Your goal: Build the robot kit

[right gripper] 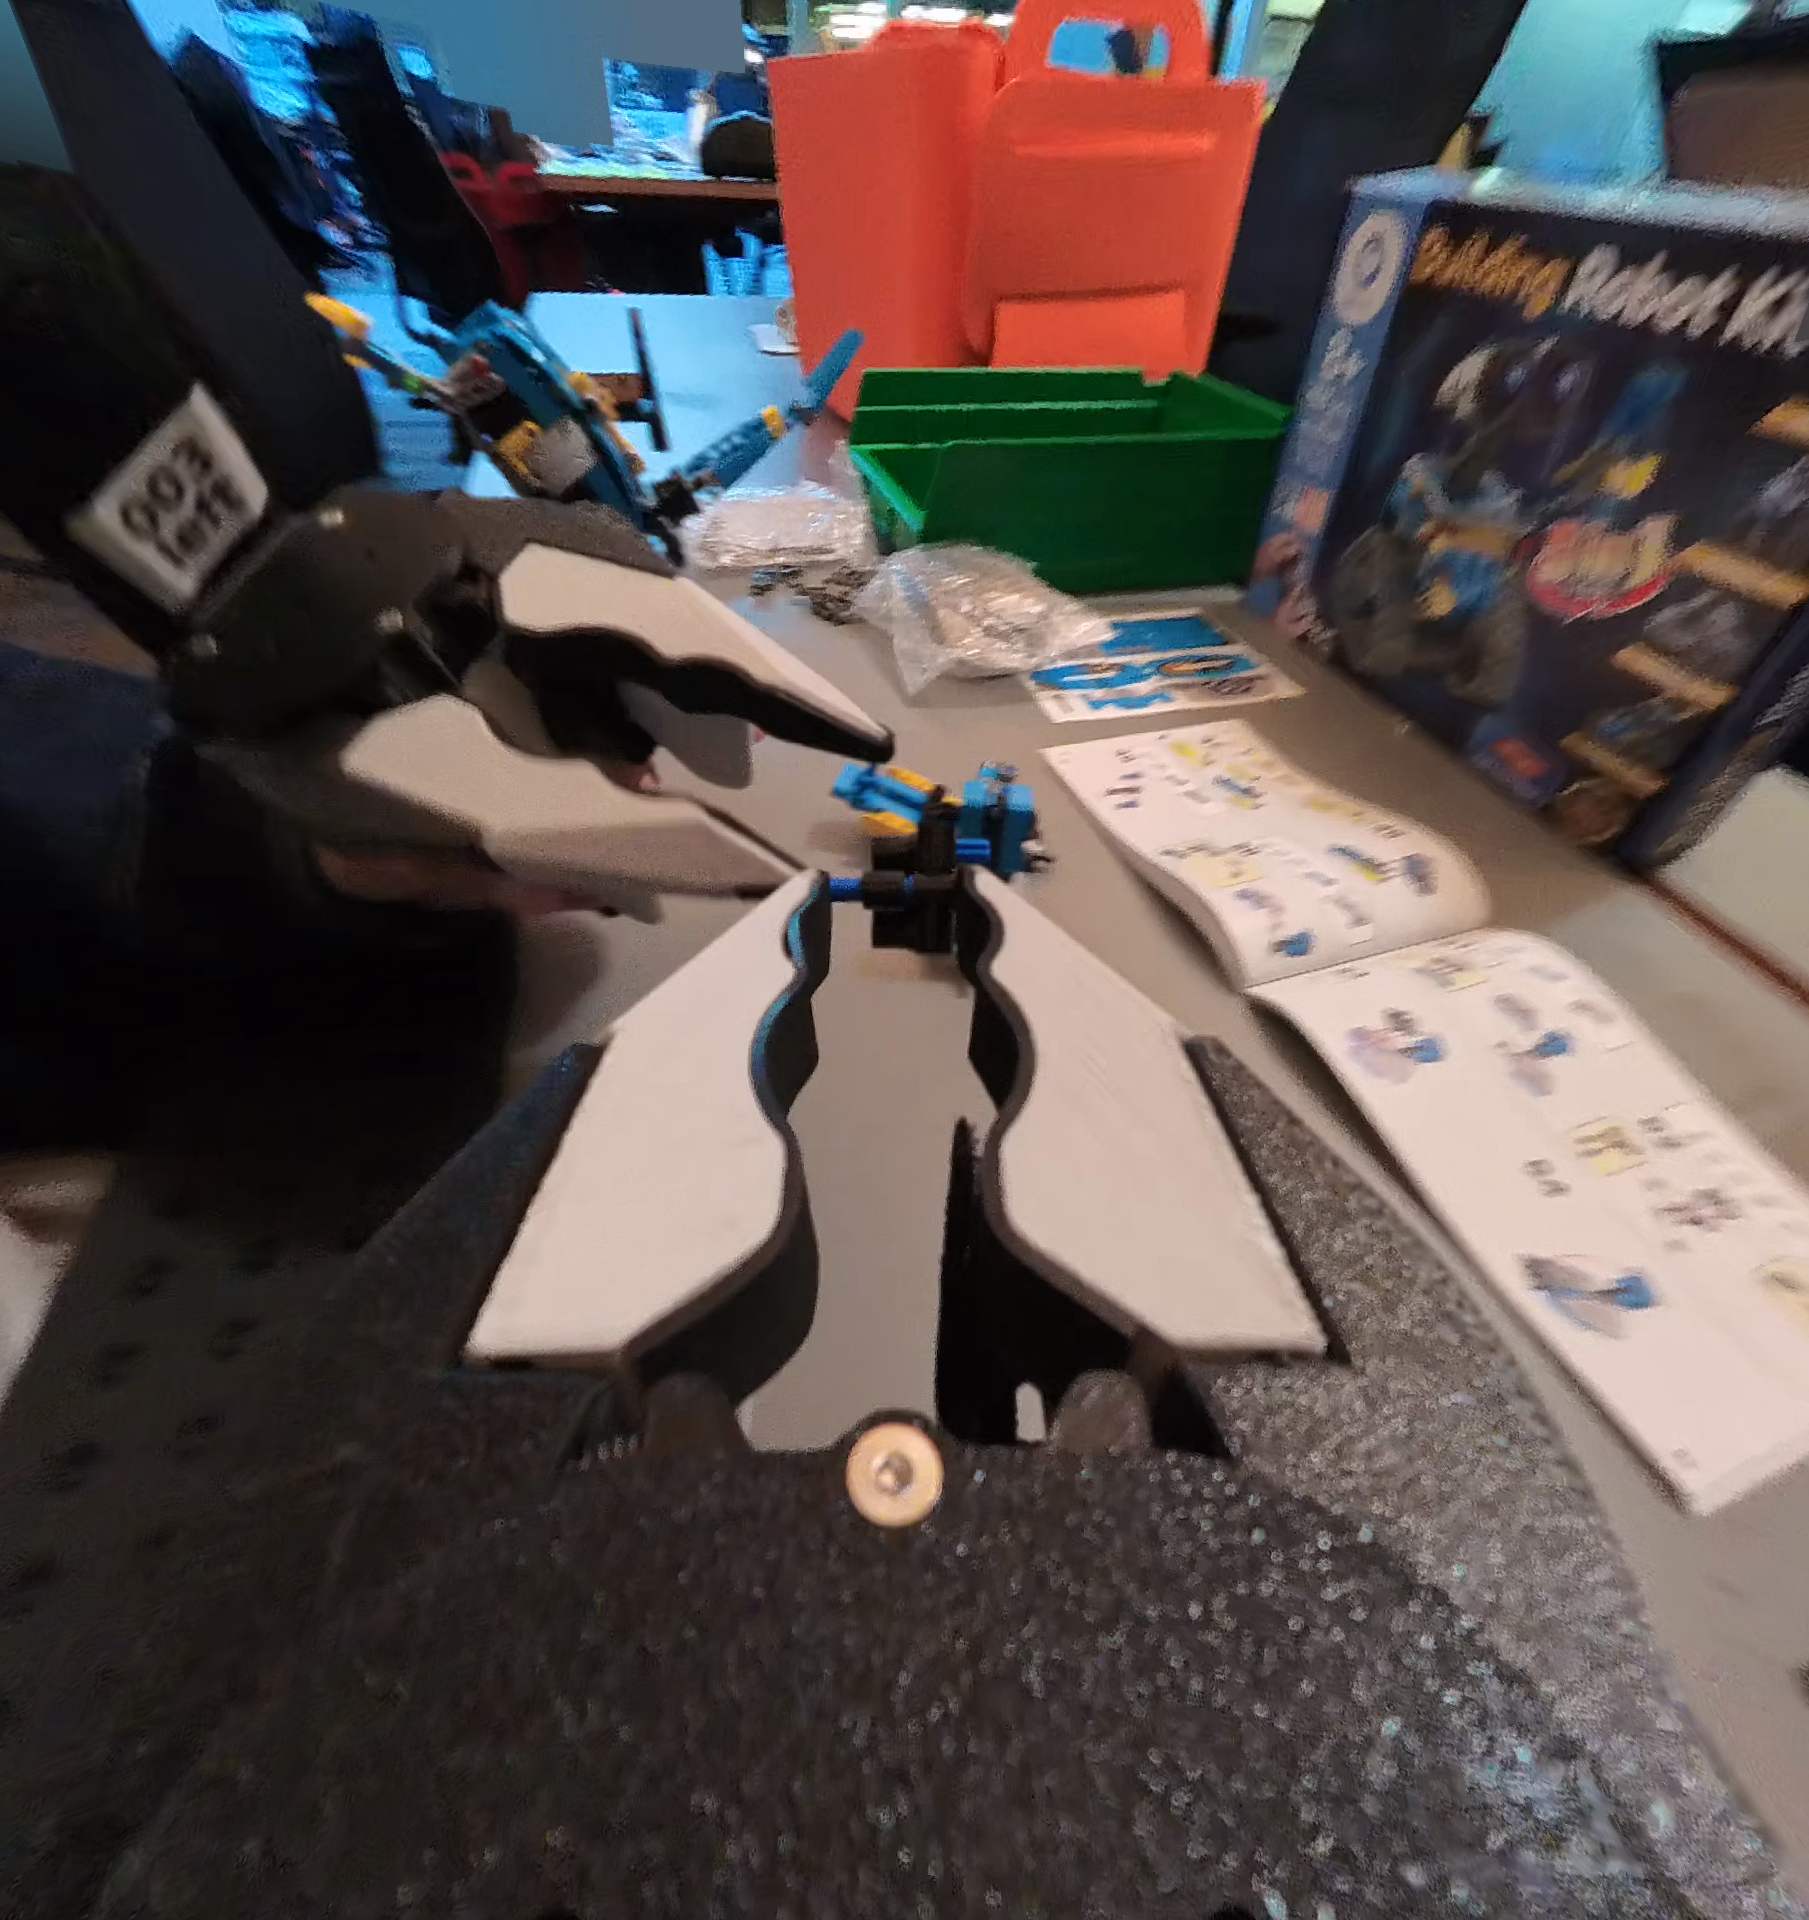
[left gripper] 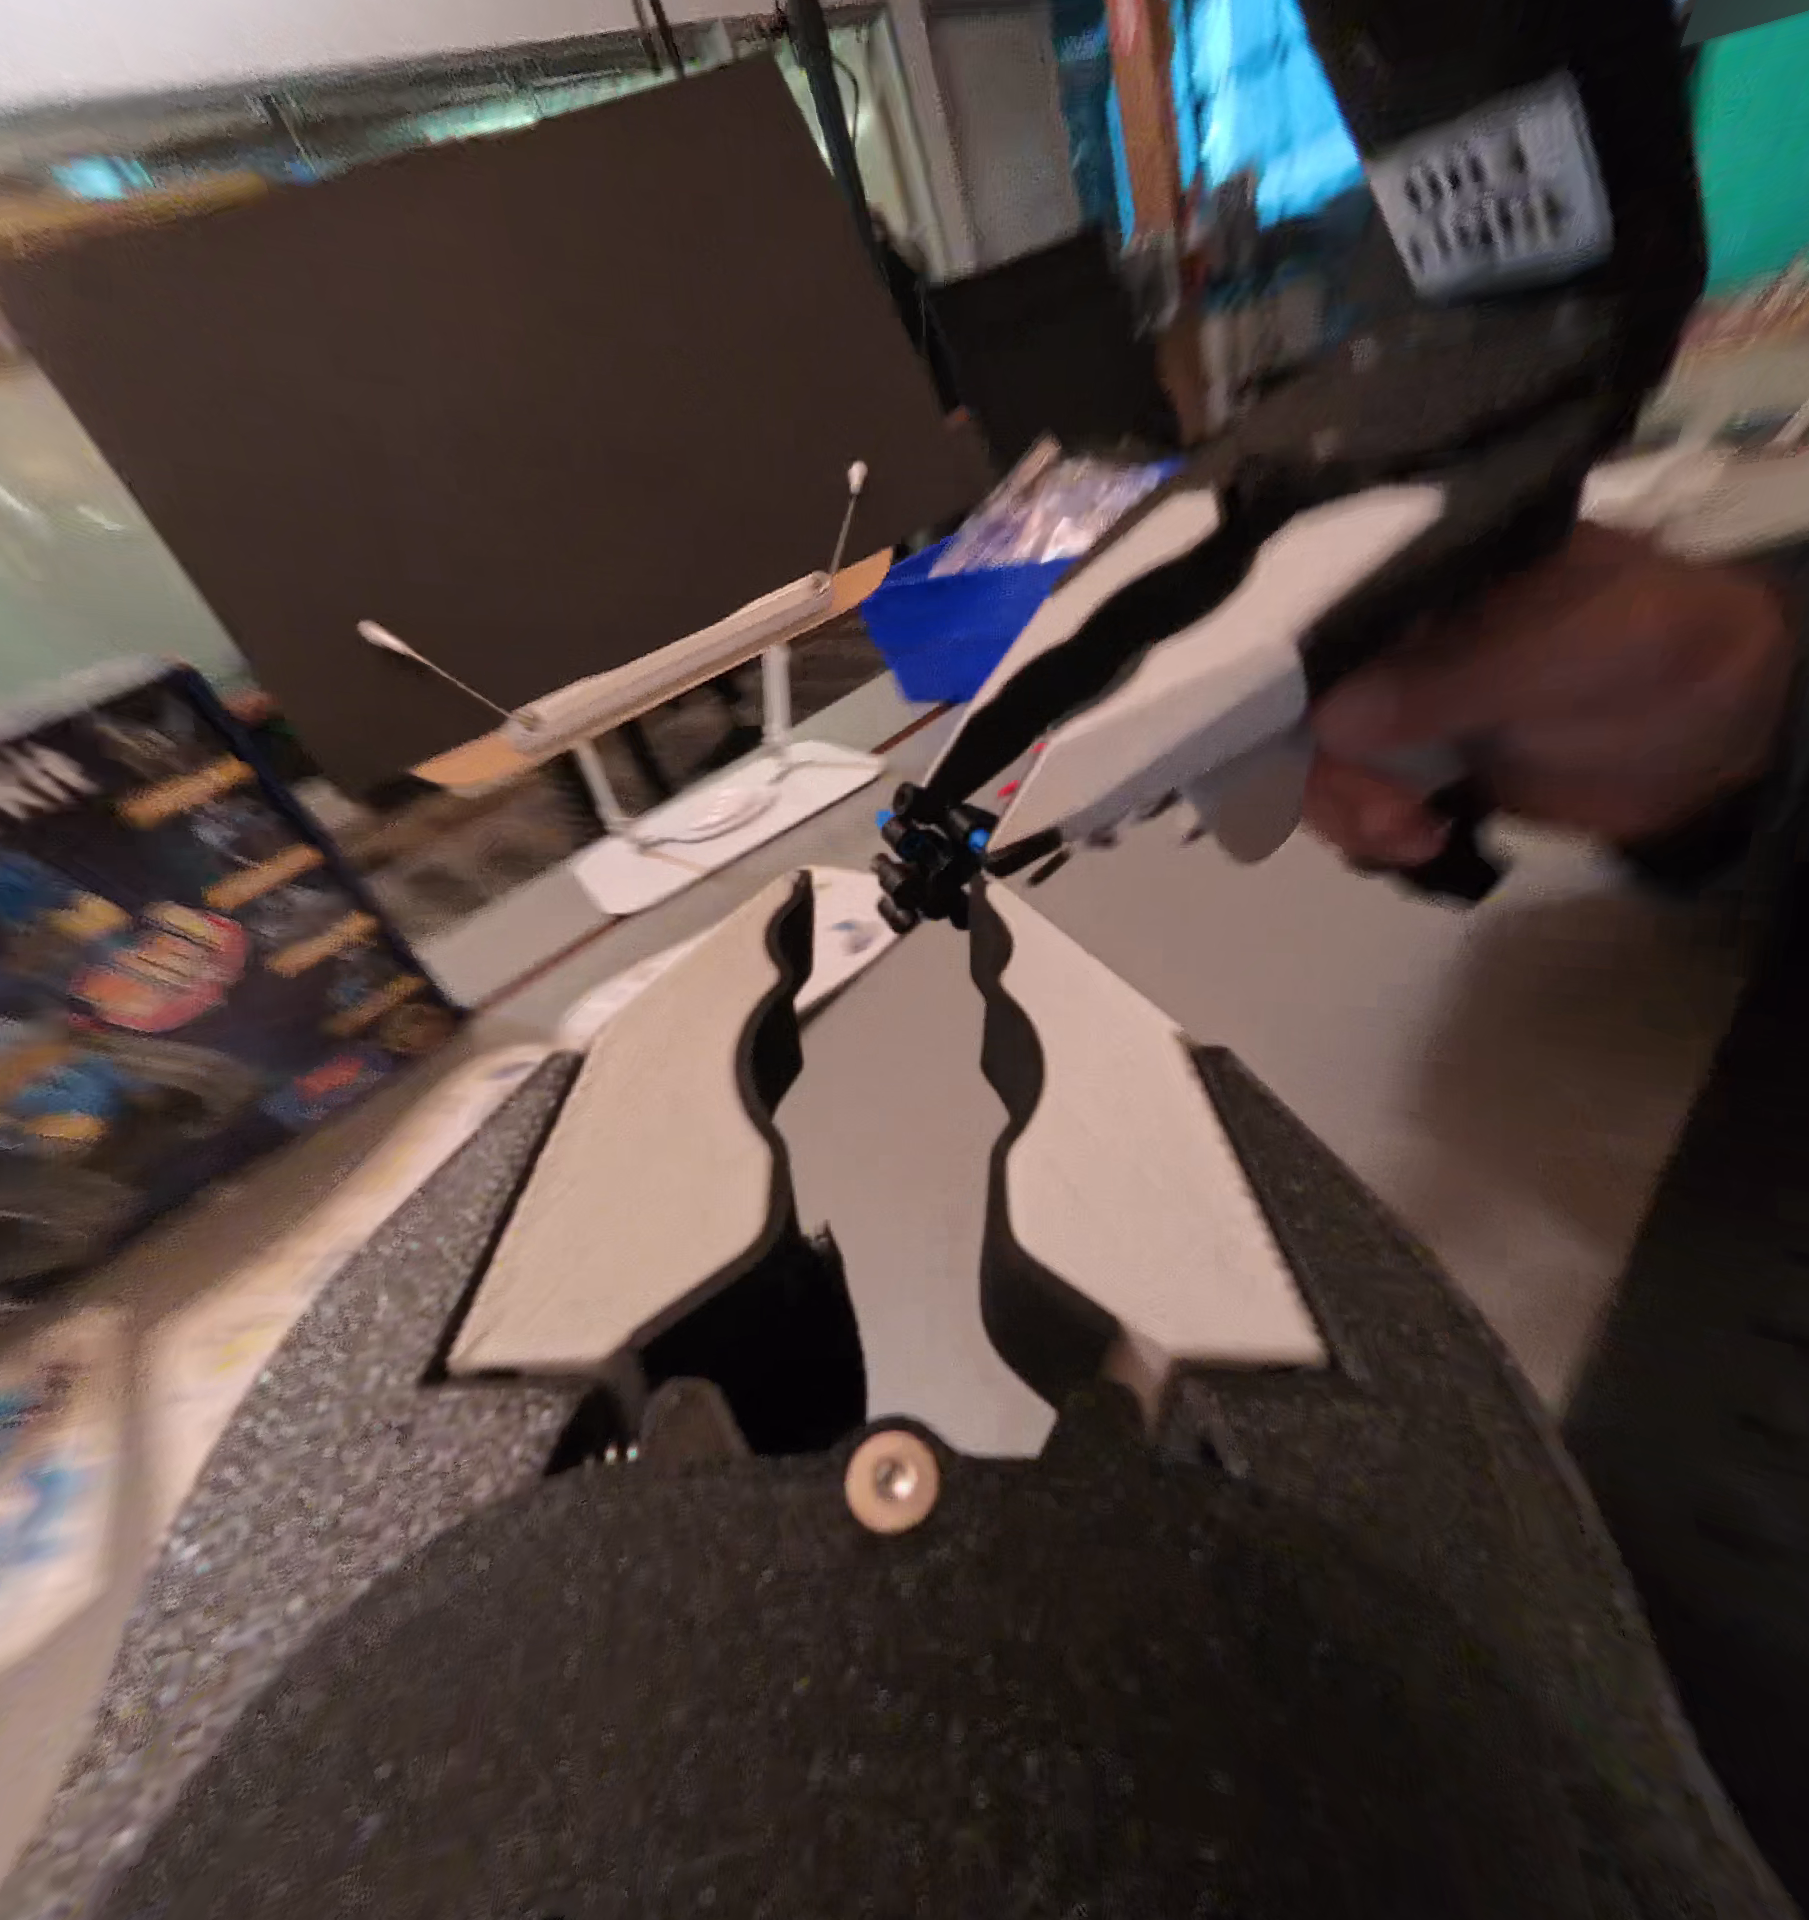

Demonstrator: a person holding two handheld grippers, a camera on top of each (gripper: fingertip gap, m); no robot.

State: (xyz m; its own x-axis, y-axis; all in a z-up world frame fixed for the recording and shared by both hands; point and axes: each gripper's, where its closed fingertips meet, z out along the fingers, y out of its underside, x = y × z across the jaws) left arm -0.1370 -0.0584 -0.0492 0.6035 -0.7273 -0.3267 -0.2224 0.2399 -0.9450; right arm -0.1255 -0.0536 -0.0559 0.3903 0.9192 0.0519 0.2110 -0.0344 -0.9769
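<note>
The right gripper point(right gripper: 895, 894) pinches a small black and blue brick assembly point(right gripper: 915, 883) between its fingertips, held just above the grey table point(right gripper: 1108, 862), with a blue and yellow brick cluster point(right gripper: 983, 805) touching it or just behind it; I cannot tell which. The left gripper point(left gripper: 895, 909) comes in from the other side with its claw partly spread and nothing in it, its tips close beside the same assembly point(left gripper: 926, 862). The grip looks thin, on narrow pegs at the very tips, so a nudge from the left gripper could twist the piece loose or pop a part off. Both views are blurred by motion, which makes fine alignment harder to judge. On the table lie an open instruction booklet point(right gripper: 1482, 1091), a crumpled clear bag point(right gripper: 967, 613), a green bin point(right gripper: 1066, 468) and a kit box point(right gripper: 1565, 499). An orange bag point(right gripper: 1004, 197) stands behind, and a dark panel point(left gripper: 484, 395) screens a cluttered room.
</note>
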